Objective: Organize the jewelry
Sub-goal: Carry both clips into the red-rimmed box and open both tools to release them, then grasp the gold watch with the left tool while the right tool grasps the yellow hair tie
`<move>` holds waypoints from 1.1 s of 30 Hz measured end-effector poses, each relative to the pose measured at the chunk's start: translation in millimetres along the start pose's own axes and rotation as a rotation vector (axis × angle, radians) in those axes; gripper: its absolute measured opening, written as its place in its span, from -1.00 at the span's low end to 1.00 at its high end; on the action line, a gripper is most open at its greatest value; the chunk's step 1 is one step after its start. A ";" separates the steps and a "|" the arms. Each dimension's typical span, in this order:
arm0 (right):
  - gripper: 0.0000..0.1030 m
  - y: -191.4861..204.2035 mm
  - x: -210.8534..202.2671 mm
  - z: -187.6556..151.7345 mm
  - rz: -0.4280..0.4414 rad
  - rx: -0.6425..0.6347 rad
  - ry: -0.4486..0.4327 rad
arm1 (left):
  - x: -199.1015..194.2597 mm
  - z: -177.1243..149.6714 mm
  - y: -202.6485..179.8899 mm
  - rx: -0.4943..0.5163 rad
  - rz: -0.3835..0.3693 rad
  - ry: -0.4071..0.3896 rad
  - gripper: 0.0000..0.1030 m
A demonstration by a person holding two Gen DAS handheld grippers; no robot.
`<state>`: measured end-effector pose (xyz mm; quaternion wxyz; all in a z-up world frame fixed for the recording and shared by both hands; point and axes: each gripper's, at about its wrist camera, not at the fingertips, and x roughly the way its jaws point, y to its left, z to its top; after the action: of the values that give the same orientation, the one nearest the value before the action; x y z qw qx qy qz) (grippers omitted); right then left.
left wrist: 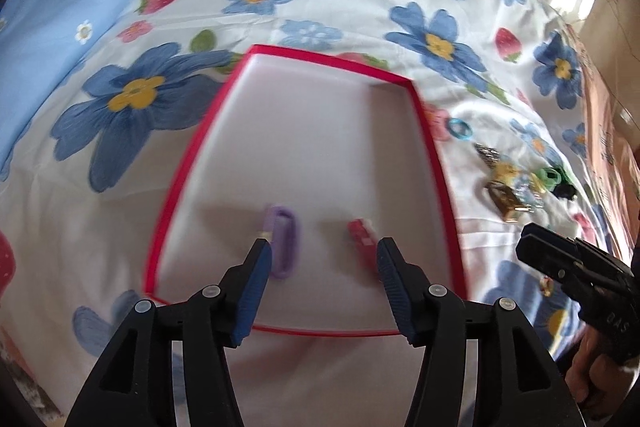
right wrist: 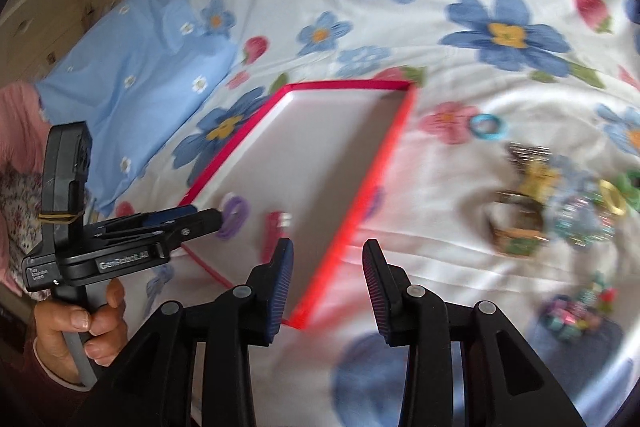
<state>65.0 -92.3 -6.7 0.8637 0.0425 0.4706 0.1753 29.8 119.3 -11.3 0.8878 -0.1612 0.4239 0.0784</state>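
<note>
A shallow white tray with a red rim (left wrist: pixel 304 131) (right wrist: pixel 320 147) lies on the flowered bedspread. Inside it, near its front end, rest a purple oval clip (left wrist: pixel 282 247) (right wrist: pixel 234 215) and a red clip (left wrist: pixel 360 239) (right wrist: pixel 274 231). My left gripper (left wrist: pixel 324 251) hovers over these two, open, with nothing between its blue pads; in the right wrist view it (right wrist: pixel 192 223) reaches in from the left. My right gripper (right wrist: pixel 328 251) is open and empty above the tray's near right rim; the left wrist view shows it (left wrist: pixel 528 239) at the right edge.
A pile of mixed jewelry (left wrist: pixel 508 183) (right wrist: pixel 540 203) lies on the bedspread right of the tray, with a blue ring (left wrist: pixel 460 129) (right wrist: pixel 488 127) behind it and small colourful pieces (right wrist: pixel 576 311) nearer. A light blue pillow (right wrist: pixel 132 91) lies at the left. A hand (right wrist: pixel 80 327) holds the left gripper's handle.
</note>
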 end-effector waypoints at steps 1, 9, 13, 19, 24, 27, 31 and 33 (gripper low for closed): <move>-0.27 -9.0 -7.0 -1.3 -0.017 0.016 -0.010 | 1.3 2.6 -4.5 0.011 -0.005 0.001 0.06; -0.27 -54.8 -43.2 -7.7 -0.105 0.103 -0.057 | 6.9 7.6 -47.9 0.100 -0.064 0.013 0.07; -0.24 -74.8 -55.8 -13.7 -0.139 0.137 -0.072 | 9.6 8.3 -68.1 0.152 -0.088 0.019 0.07; -0.23 -100.6 -67.9 -23.3 -0.179 0.185 -0.079 | 17.0 10.3 -88.3 0.197 -0.109 0.034 0.10; -0.23 -115.5 -72.5 -26.4 -0.207 0.209 -0.083 | 24.5 12.5 -101.8 0.217 -0.121 0.050 0.14; -0.23 -124.1 -73.8 -26.7 -0.217 0.223 -0.084 | 27.7 13.7 -109.7 0.236 -0.128 0.055 0.14; -0.23 -132.4 -76.2 -25.9 -0.228 0.231 -0.090 | 33.7 16.1 -120.2 0.258 -0.142 0.063 0.14; -0.23 -137.9 -76.2 -25.8 -0.233 0.238 -0.090 | 36.4 17.3 -125.3 0.272 -0.153 0.067 0.14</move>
<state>42.2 -249.7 6.9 0.8873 0.0974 0.4506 0.0148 99.9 8.2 -1.9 0.8903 -0.0738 0.4463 -0.0530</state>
